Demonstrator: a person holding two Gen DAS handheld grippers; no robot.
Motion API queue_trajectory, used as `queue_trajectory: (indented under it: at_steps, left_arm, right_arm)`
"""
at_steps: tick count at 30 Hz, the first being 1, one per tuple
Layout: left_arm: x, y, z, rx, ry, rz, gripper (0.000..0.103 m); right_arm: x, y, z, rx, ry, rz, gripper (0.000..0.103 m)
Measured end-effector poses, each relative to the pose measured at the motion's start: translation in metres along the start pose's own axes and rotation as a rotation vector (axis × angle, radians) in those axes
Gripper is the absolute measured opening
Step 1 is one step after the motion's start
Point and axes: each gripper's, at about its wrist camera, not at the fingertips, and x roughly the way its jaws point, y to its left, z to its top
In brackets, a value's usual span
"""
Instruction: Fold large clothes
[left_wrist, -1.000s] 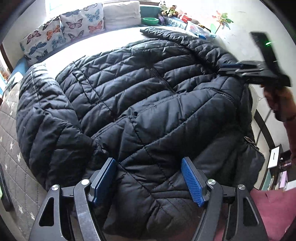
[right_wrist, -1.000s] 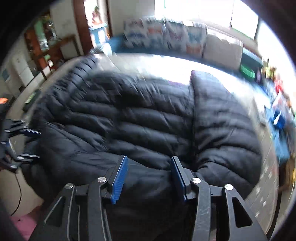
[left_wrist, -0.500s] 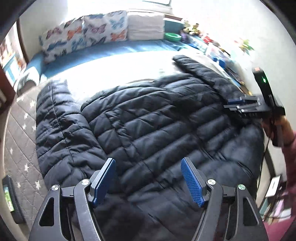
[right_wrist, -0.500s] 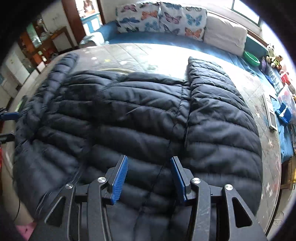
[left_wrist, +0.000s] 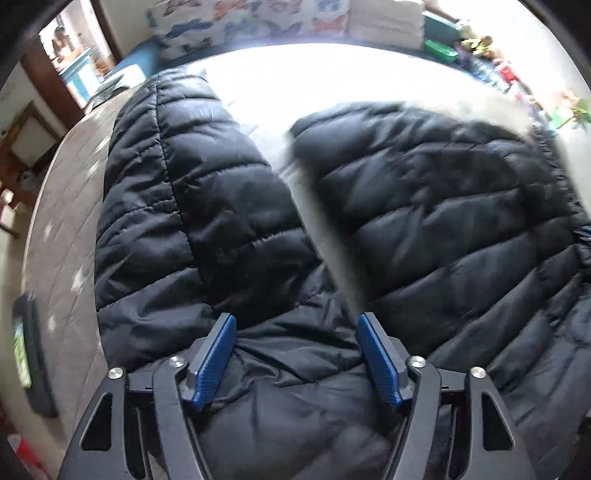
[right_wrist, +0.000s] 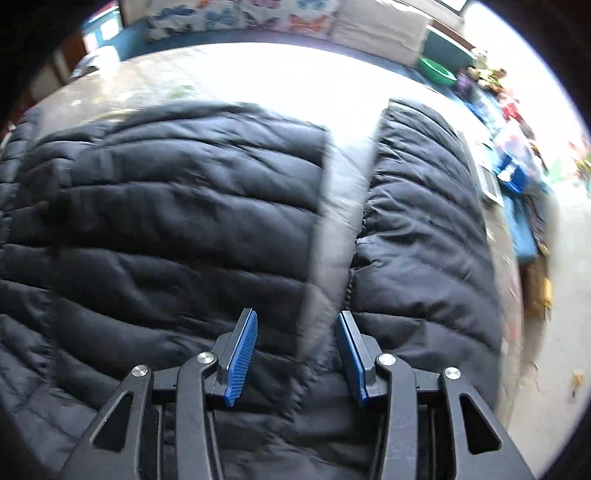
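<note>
My left gripper (left_wrist: 295, 360) points steeply down over the jacket (left_wrist: 443, 229), a black quilted one spread on the pale, star-patterned bed (left_wrist: 66, 229). Its jaws stand apart and are closing; the blue pads (left_wrist: 216, 363) flank a bunched fold of the jacket near where the left sleeve (left_wrist: 184, 206) joins the body, but I see a gap on each side and no pinch, so nothing is gripped. That sleeve lies along the body's left side, with a wedge of bare bed showing between the two and narrowing toward my jaws. My right gripper (right_wrist: 297, 356) hangs over the other side of the jacket, its jaws narrower than the left's and closing as well; between them lies the spot where the right sleeve (right_wrist: 424, 240) meets the body, and the pads (right_wrist: 242, 360) do not press on the cloth, so this one too is released. A strip of bed runs between this sleeve and the body, blurred in the right view. At the far edge of the bed stands a row of butterfly cushions (left_wrist: 258, 18) with a plain white one beside them, and a green bowl (right_wrist: 437, 70) sits near the corner. A dark flat device (left_wrist: 31, 350) lies on the bed's left edge, well apart from the jacket. Clutter along the right side is too blurred to name.
</note>
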Motion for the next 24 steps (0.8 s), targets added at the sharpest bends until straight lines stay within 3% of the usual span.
queue_trajectory:
  at_steps: [3,7,10,13,15,16,20,24]
  left_arm:
    - [0.0,0.007,-0.018,0.017,-0.009,0.072,0.073]
    - [-0.009,0.025,-0.037,-0.039,0.021,0.074,0.073]
    - [-0.028,0.027,-0.037,-0.044,0.001,0.022,0.071]
    - [-0.054,0.017,-0.027,-0.049,-0.058,-0.108,0.074]
    - [-0.064,0.004,-0.019,-0.045,-0.091,-0.206,0.095]
    - [-0.064,-0.007,-0.014,-0.03,-0.092,-0.244,0.097]
    - [-0.046,-0.05,0.009,0.032,-0.027,-0.212,0.097]
    - [-0.007,-0.049,0.022,-0.009,0.075,-0.226,0.097]
  right_arm:
    - [0.002,-0.01,-0.014,0.018,0.017,-0.053,0.048]
    - [0.006,-0.013,-0.022,-0.004,0.064,-0.054,0.048]
    - [-0.006,-0.015,-0.014,0.011,0.025,0.047,0.05]
    - [-0.017,-0.02,0.003,0.054,-0.019,0.195,0.051]
    - [-0.018,-0.02,0.016,0.061,-0.045,0.265,0.052]
    - [-0.017,-0.019,0.02,0.057,-0.051,0.291,0.055]
    - [-0.006,0.0,0.034,0.056,-0.031,0.341,0.058]
    - [0.012,0.01,0.041,0.068,0.015,0.335,0.058]
